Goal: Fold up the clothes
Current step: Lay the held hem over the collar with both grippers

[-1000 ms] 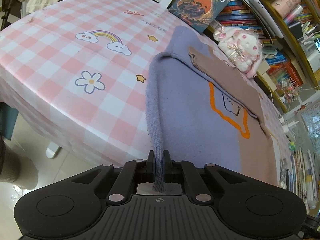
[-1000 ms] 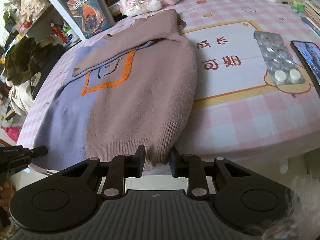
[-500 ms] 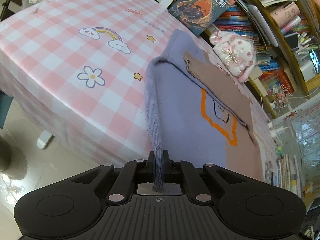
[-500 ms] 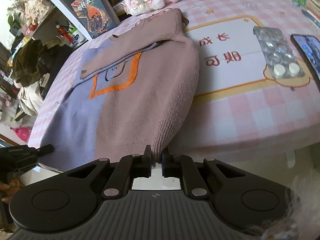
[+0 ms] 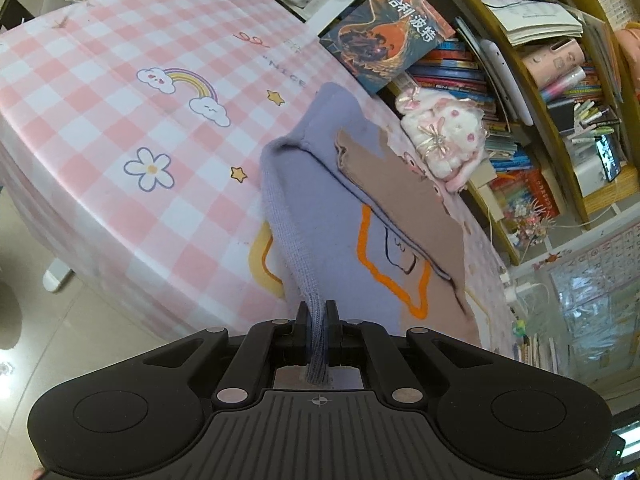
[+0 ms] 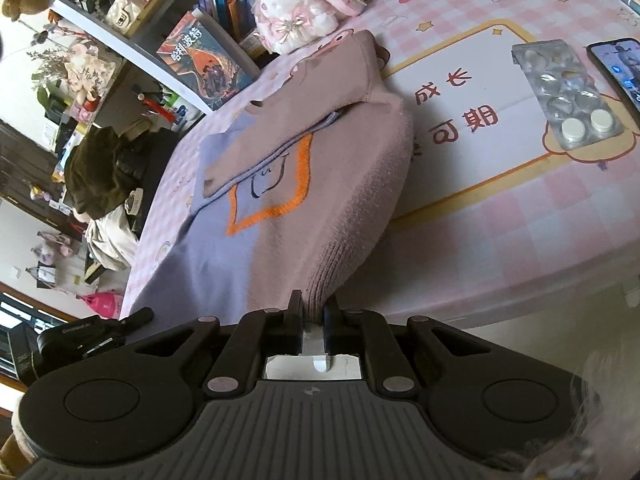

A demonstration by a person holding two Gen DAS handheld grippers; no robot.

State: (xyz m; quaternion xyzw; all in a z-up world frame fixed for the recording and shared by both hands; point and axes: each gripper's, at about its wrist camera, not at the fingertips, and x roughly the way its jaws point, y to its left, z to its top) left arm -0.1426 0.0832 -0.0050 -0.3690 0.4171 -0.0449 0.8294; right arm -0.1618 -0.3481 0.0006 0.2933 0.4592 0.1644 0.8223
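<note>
Both tongs are clamped on the sweater's (image 6: pixel 288 200) ribbed hem: left tongs (image 5: pixel 318 314) pinch the lilac corner, right tongs (image 6: pixel 312 306) the mauve corner. Judged purpose: raising the hem evenly for a fold toward the collar. Sweater lies on the pink-checked counter (image 5: pixel 120 128), near edge lifted; half lilac, half mauve, orange-outlined motif, sleeves folded across the chest.

Both hand-held grippers (image 5: pixel 317 312) (image 6: pixel 313 307) clamped tight.
</note>
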